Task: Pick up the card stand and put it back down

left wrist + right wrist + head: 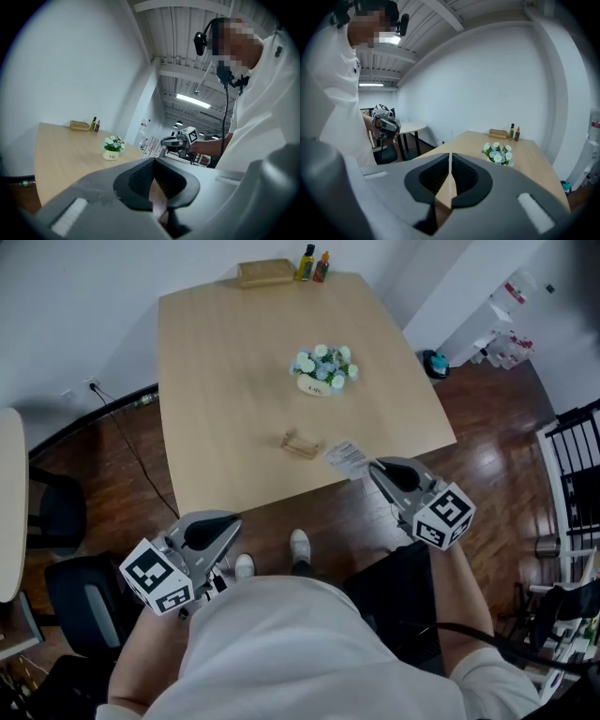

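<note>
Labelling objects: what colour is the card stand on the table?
Light wooden tan; the card stand shows best in head view.

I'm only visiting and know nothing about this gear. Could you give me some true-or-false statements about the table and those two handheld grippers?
1. The card stand sits on the table, touched by neither gripper. True.
2. The right gripper is clamped on the flower pot. False: its jaws are together on nothing, and the pot stands alone mid-table.
3. Two small bottles stand at the table's far edge beside a wooden box. True.
4. The left gripper hovers over the card stand. False: it is held off the table, near the person's body.
</note>
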The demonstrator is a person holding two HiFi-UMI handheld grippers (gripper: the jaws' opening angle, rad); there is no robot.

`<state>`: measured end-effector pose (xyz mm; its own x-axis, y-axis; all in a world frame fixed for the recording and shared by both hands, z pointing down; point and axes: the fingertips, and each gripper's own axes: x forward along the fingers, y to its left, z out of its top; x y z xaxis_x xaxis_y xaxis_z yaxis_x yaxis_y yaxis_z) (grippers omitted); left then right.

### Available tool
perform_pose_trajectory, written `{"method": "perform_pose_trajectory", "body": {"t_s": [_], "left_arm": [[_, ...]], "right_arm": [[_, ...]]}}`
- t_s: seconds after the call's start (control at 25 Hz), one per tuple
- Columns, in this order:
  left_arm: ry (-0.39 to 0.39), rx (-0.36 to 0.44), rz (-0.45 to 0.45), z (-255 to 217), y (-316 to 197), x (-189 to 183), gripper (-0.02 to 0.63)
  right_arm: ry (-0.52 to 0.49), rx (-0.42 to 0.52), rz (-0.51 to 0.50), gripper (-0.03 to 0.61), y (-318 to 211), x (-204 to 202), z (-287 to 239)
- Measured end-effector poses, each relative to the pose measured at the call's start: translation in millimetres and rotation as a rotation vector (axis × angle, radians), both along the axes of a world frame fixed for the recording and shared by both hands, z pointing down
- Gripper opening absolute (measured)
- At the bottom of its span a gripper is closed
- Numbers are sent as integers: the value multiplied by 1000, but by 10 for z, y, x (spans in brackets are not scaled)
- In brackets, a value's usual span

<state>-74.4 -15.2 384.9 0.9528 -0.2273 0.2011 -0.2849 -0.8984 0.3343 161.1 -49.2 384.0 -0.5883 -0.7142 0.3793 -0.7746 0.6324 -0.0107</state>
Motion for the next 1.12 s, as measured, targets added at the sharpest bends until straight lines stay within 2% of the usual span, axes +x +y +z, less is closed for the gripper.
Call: {"method": "perform_pose_trajectory", "body": {"t_s": [0.36, 0.64, 0.88, 1.12], "left_arm": [[4, 32, 91, 9, 108, -30, 2], [18, 26, 131, 3, 169, -41, 2], [28, 36, 128, -39, 177, -68, 2], [34, 38, 80, -85, 142, -149, 2]], "right_arm": [[-29, -2, 124, 20, 716, -111, -130], [-35, -11, 182, 20, 979, -141, -108], [-31, -9, 167, 20, 959, -173, -108], [-16, 0, 92, 20, 666, -197, -174]]}}
